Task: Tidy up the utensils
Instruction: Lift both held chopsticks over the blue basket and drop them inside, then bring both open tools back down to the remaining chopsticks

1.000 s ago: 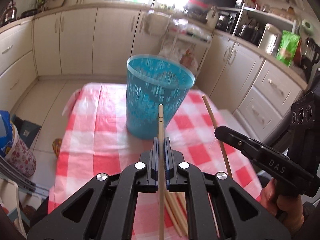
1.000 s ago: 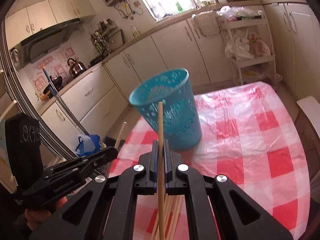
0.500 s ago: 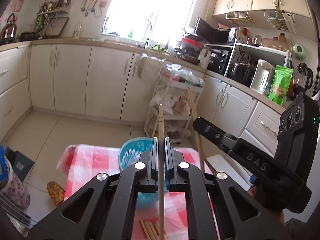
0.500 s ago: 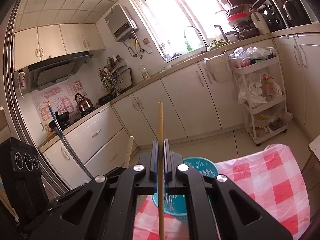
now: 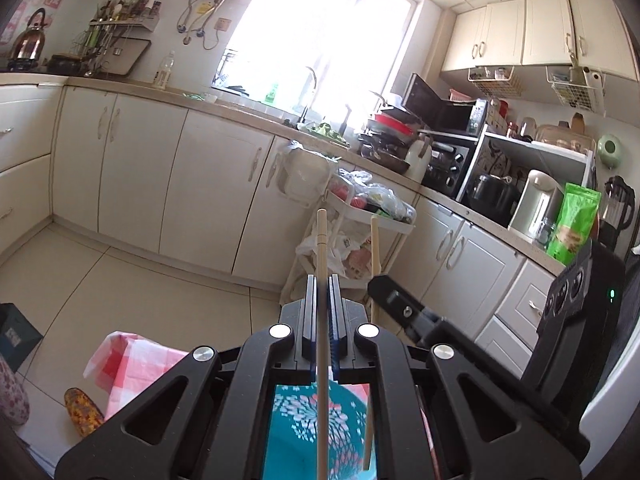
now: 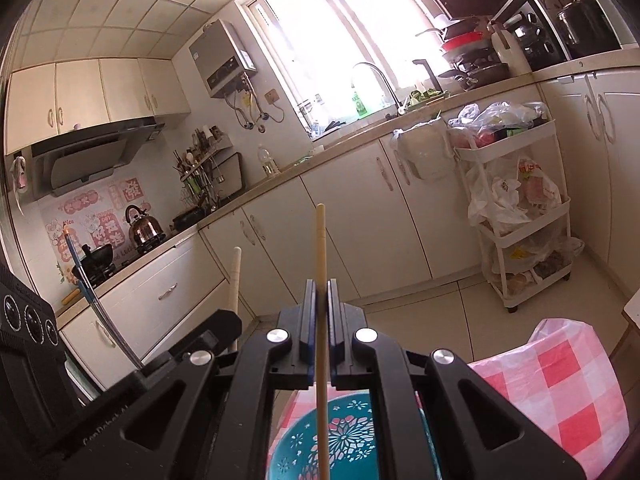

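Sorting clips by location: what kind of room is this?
A home kitchen, most likely: cream base cabinets under a countertop, a curved sink tap by the window, and a metal kettle on the hob.

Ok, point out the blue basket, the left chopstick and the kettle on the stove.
Basket (image 6: 352, 440), right wrist view, patterned inner bottom.
Left chopstick (image 5: 321, 248), left wrist view, shaft above the tongs.
Kettle (image 6: 142, 229), right wrist view, metal body.

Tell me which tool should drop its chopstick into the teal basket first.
Either, slightly the right tool: its chopstick hangs over the teal basket opening, centred. The left tool looks similarly placed.
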Motion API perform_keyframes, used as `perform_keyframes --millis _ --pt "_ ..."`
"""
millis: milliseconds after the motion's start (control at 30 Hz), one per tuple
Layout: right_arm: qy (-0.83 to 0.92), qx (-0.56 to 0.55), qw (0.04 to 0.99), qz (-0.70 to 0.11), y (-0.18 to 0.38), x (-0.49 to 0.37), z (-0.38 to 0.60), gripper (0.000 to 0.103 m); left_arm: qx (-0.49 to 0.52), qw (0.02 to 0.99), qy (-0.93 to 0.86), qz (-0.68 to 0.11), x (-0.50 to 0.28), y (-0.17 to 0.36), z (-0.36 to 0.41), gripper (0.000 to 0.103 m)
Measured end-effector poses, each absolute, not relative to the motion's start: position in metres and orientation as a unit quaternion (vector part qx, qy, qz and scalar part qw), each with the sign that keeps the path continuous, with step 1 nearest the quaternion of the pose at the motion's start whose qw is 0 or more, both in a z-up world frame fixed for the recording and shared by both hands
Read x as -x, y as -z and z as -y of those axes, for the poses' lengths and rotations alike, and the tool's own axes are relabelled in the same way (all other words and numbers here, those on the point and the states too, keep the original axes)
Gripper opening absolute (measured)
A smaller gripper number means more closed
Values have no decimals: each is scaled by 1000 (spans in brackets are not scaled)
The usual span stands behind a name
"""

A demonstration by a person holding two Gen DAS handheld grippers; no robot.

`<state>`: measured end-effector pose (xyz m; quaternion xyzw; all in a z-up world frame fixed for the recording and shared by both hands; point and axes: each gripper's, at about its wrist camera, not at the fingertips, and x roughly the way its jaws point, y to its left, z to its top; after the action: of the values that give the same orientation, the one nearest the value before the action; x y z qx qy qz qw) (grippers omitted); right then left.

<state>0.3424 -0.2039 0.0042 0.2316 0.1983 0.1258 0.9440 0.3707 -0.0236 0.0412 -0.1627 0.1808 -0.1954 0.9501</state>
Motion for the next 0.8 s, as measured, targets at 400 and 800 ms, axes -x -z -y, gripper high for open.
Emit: perform_keyframes --millis 400,800 --pt "-103 -203 932 -283 43 -363 195 6 177 952 146 -201 -403 2 25 5" --pt "-85 -218 923 -307 41 -326 218 23 154 944 117 -267 -381 23 8 15"
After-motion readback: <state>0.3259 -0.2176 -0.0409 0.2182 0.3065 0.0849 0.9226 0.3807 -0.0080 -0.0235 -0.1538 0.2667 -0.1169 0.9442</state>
